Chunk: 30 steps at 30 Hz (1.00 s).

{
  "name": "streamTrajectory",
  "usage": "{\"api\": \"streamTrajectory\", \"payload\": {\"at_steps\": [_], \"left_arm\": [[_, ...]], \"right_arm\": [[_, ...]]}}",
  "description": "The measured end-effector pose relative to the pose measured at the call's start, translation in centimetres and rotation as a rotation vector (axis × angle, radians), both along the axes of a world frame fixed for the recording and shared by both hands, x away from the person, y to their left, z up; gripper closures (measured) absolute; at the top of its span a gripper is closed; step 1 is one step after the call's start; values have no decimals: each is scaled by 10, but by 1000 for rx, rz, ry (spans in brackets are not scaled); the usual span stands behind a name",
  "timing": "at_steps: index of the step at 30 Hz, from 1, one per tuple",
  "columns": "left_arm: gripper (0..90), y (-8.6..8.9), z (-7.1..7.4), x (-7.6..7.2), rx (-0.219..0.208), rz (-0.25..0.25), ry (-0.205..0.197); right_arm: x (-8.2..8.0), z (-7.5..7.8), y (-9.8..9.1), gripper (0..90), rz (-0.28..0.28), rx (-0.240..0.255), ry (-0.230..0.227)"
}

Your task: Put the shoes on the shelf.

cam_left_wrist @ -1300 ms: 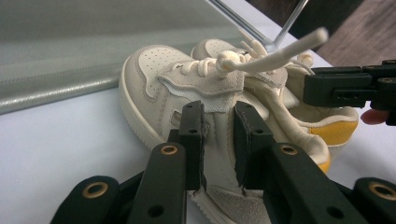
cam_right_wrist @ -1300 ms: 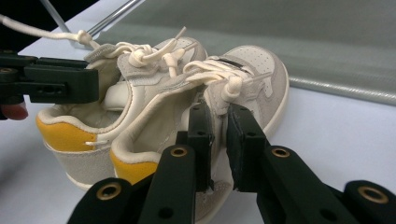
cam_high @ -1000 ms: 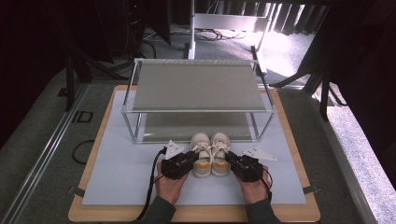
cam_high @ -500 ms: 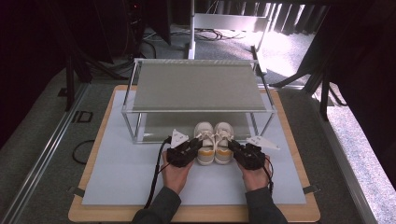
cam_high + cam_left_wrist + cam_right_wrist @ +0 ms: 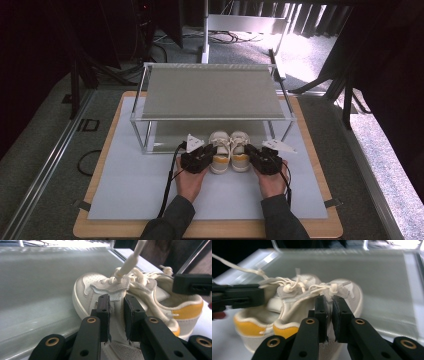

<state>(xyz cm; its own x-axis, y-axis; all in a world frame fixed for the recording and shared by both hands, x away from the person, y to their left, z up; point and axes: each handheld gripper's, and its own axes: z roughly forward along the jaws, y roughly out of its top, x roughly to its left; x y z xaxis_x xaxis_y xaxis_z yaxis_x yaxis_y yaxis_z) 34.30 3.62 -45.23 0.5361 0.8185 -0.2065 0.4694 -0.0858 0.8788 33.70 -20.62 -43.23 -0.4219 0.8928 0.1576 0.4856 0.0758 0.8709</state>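
— How far along are you with the shoes?

— My left gripper (image 5: 209,152) pinches the left shoe (image 5: 219,150) by its side wall, and my right gripper (image 5: 252,152) is clamped on the right shoe (image 5: 240,151). The toes are just under the rack (image 5: 210,95), heels on the mat (image 5: 130,185)

— What's left?

— I judge it about half done: push both fully onto the lower shelf (image 5: 32,290), then let go

Two little cream sneakers, parked at the rack's lower shelf

The pair of small cream-white leather sneakers with yellow heel patches (image 5: 229,150) stands upright, side by side and touching, toes under the lower tier, heels out on the mat. Left shoe (image 5: 100,293) and right shoe (image 5: 347,297) both have cream laces, loosely tied and a bit messy; each is pinched at its outer side wall.
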Motion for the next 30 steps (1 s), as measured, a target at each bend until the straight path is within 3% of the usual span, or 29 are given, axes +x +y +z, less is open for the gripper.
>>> {"api": "streamTrajectory", "payload": {"at_steps": [1,5,11,17,23,30], "left_arm": [[759,0,-2,0,-6,3,1],[764,5,-5,2,-39,14,16],[763,3,-4,0,-8,14,10],[749,3,-5,-2,27,12,2],[718,4,-5,-2,30,22,9],[664,1,-7,-3,47,17,10]], "right_arm": [[2,-1,2,837,-4,-19,14],[2,-7,0,836,6,1,27],[1,-7,-1,834,18,1,32],[-1,-8,-1,821,26,-26,30],[-3,-7,0,792,35,-71,35],[-6,-13,3,695,30,-113,54]]}}
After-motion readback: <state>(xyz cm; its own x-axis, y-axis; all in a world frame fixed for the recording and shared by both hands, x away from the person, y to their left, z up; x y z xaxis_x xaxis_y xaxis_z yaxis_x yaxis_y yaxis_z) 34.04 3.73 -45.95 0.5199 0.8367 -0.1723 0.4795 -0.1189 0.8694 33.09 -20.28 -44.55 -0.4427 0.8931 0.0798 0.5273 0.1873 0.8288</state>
